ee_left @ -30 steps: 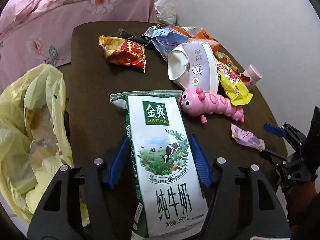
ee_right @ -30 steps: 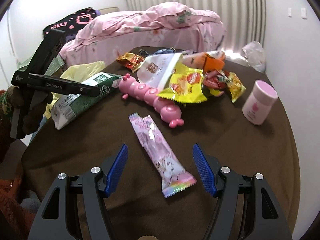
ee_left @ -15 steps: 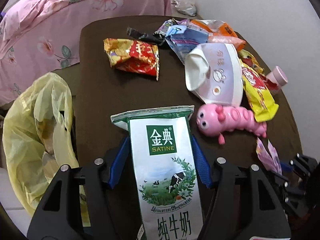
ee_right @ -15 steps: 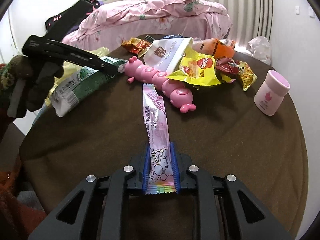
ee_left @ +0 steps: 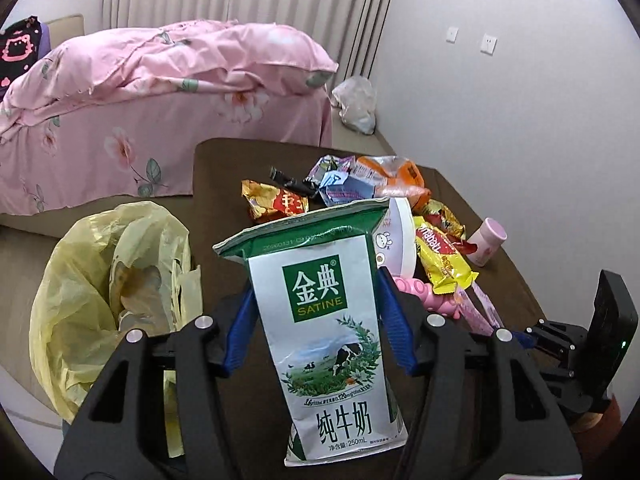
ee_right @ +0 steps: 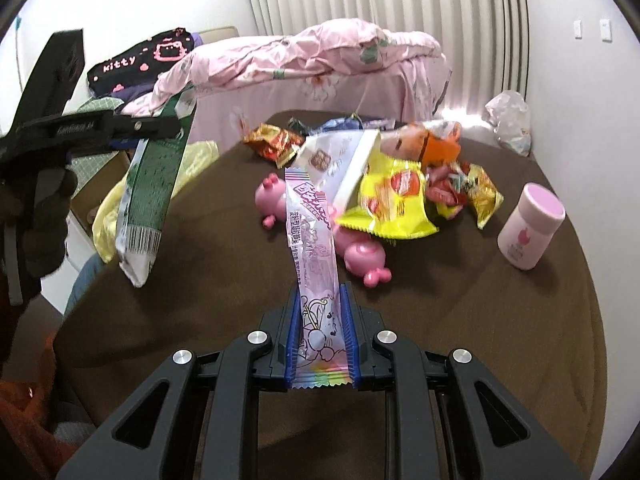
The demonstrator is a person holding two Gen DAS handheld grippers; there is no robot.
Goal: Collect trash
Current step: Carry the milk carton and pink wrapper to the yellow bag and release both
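Note:
My left gripper is shut on a white and green milk carton and holds it upright, lifted off the brown table. The carton also shows in the right wrist view, hanging above the table's left edge. My right gripper is shut on a long pink candy wrapper and holds it above the table. A yellow trash bag hangs open beside the table's left edge, left of the carton.
A pile of snack wrappers lies at the table's far side, with a red-gold packet, a pink caterpillar toy and a pink bottle. A bed with pink bedding stands behind the table.
My left gripper has lifted the milk carton off the table and tilted it upright. My right gripper has closed on the pink wrapper and raised it.

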